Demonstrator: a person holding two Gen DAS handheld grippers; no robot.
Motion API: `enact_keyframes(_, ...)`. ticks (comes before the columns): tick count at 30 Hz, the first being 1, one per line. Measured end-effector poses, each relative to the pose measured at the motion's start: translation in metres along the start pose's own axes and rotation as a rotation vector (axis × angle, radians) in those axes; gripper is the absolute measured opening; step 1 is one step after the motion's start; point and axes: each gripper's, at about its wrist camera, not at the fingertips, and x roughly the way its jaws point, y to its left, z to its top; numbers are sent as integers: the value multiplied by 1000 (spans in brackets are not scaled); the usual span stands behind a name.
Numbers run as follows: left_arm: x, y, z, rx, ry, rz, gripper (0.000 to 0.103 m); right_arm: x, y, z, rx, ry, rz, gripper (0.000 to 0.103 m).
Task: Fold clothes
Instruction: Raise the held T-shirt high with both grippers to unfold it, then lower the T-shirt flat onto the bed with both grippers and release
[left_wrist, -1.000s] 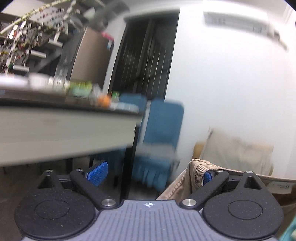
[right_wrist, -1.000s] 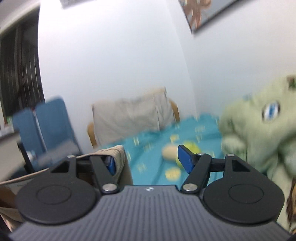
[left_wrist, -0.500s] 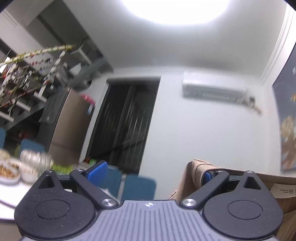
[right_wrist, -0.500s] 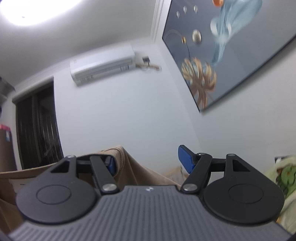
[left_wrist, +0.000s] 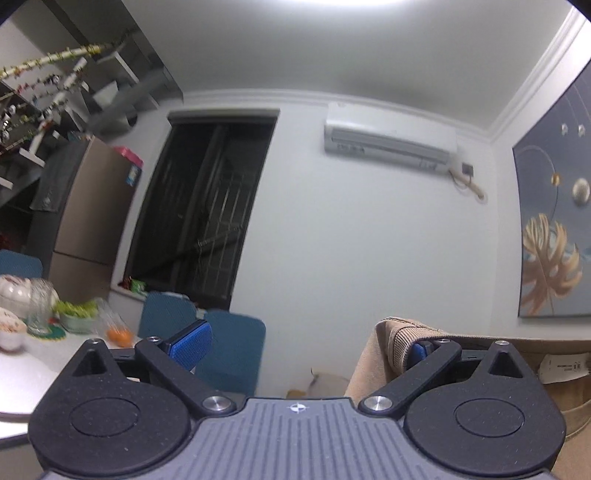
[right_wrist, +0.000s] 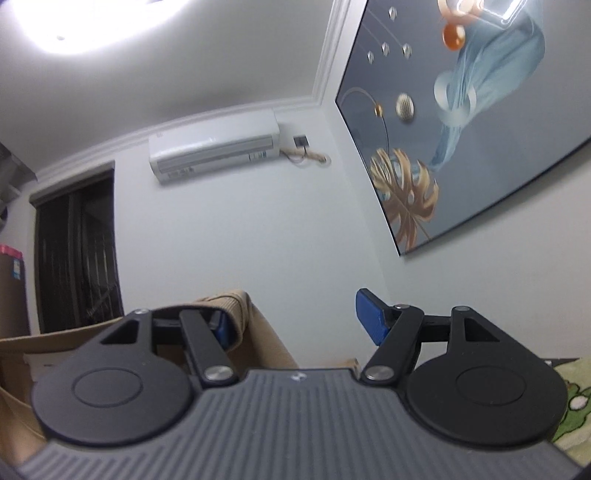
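Two grippers, both raised toward the far wall, share one tan garment between them.

Left wrist view, left to right: bench (left_wrist: 22, 373) with a glass (left_wrist: 38, 306), a bowl of greens (left_wrist: 75, 314) and an orange fruit (left_wrist: 120, 335); two blue chairs (left_wrist: 229, 350) behind it; dark doorway (left_wrist: 207, 206); white air conditioner (left_wrist: 388, 142) high on the wall; framed picture (left_wrist: 554, 229) at the right edge. Left gripper (left_wrist: 306, 341): jaws spread wide, nothing pinched between the blue pads. The tan garment (left_wrist: 397, 341) is hooked over the right-hand finger only, its ribbed edge draped across it and the cloth running off rightward, a white label (left_wrist: 561, 365) showing.

Right wrist view, left to right: the garment (right_wrist: 236, 306) hangs over the left-hand finger and stretches away to the left; right gripper (right_wrist: 295, 319) likewise released, jaws apart, the other blue pad (right_wrist: 369, 317) bare; green plush fabric (right_wrist: 576, 398) at the lower right corner.
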Motion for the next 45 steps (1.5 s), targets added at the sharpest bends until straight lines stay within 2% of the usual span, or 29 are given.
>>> enact_keyframes(5,106,-1,-83,3,87,3,102,76,-23,-78,-33,107,-38,69)
enact_keyframes(8,172,-6,-146,15,133,27,102,129,-33,-138,-71,171,-65,69)
enact_keyframes(12,259,-10,-250,25,227,59,102,200,-45,-240,-94,273,-93,69)
enact_keyframes(15,321,-15,-336,91,282,96,102,250,-56,-324,-130,337,-106,69)
enact_keyframes(18,382,-13,-421,137,382,92,102,299,-62,-404,-202,428,-127,68)
enact_keyframes(23,448,-4,-545,187,522,88,102,352,-87,-508,-232,586,-132,67)
enact_keyframes(27,483,0,-608,238,700,92,102,372,-94,-567,-277,728,-124,67)
enact_keyframes(31,507,-5,-646,379,930,117,101,392,-102,-602,-241,977,-66,68)
enact_keyframes(33,510,-7,-643,402,947,86,101,396,-100,-608,-225,1060,-21,81)
enact_keyframes(34,513,-11,-641,433,974,57,101,395,-96,-608,-238,1085,6,82)
enact_keyframes(36,513,-16,-633,469,1006,-3,101,394,-86,-601,-265,1104,68,82)
enact_keyframes(38,511,-19,-621,481,1018,-66,101,389,-79,-587,-244,1079,122,82)
enact_keyframes(43,475,-8,-569,320,948,-156,102,355,-76,-542,-103,1011,143,82)
enact_keyframes(45,452,-2,-549,263,890,-171,102,332,-74,-521,-100,981,137,82)
